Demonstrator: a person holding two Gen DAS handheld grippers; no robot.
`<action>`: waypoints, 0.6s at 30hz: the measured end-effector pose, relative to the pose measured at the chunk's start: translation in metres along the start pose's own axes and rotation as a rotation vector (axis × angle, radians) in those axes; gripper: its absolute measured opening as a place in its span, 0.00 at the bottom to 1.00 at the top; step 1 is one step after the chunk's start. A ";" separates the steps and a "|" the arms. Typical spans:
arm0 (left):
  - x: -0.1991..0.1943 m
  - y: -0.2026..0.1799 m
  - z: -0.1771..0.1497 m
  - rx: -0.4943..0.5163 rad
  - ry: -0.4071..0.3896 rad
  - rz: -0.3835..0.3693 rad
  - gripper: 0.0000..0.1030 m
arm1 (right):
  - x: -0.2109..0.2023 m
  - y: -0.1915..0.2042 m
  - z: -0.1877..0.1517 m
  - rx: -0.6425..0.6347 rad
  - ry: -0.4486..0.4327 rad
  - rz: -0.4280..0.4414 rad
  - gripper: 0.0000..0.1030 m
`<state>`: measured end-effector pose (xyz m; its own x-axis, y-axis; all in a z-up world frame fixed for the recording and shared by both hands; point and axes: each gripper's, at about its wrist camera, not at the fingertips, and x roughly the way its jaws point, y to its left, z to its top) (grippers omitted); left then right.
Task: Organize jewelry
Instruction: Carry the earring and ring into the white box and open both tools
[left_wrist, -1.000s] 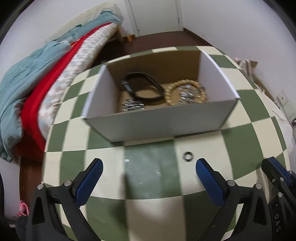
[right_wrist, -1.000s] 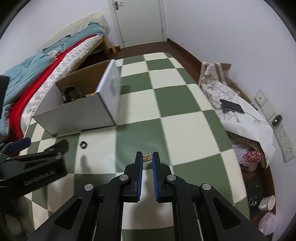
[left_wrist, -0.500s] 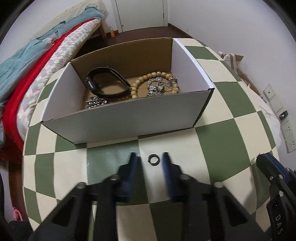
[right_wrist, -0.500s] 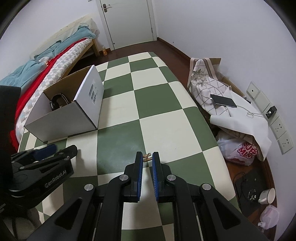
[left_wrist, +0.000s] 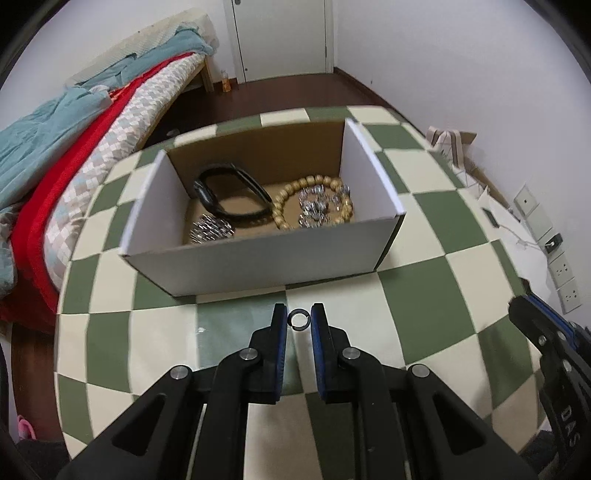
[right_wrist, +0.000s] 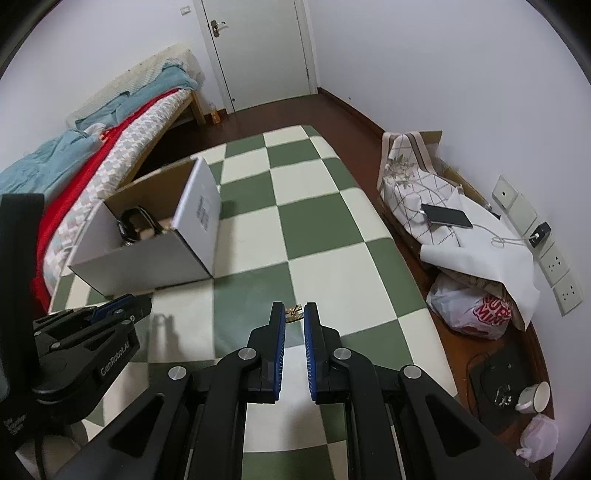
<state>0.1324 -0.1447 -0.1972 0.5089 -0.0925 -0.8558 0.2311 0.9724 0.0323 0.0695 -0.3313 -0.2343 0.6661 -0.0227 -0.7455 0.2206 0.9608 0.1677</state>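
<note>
The ring is small, dark and round, and it sits between the tips of the left gripper, whose fingers have just been closing and now pinch it by its two sides. It looks hard, light and a bit slippery, so I think it could pop out if the squeeze is crooked; holding it flat across its widest part seems best. The right gripper has its fingers squeezed on a tiny gold piece, which looks thin and easy to bend. Just beyond the ring is the box, open on top. Inside lie a black band, a bead bracelet and shiny silver bits. The box stands on the green-and-cream checked bench.
</note>
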 end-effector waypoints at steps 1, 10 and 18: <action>-0.008 0.003 0.001 -0.003 -0.011 -0.004 0.10 | -0.005 0.004 0.004 -0.001 -0.010 0.012 0.10; -0.044 0.063 0.053 -0.060 -0.056 -0.010 0.10 | -0.018 0.056 0.062 -0.042 -0.045 0.172 0.10; -0.015 0.102 0.104 -0.105 0.013 -0.011 0.11 | 0.044 0.106 0.122 -0.082 0.101 0.241 0.10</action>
<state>0.2343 -0.0667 -0.1271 0.4960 -0.1010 -0.8624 0.1479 0.9885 -0.0307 0.2091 -0.2640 -0.1713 0.6172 0.2331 -0.7515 0.0030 0.9544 0.2985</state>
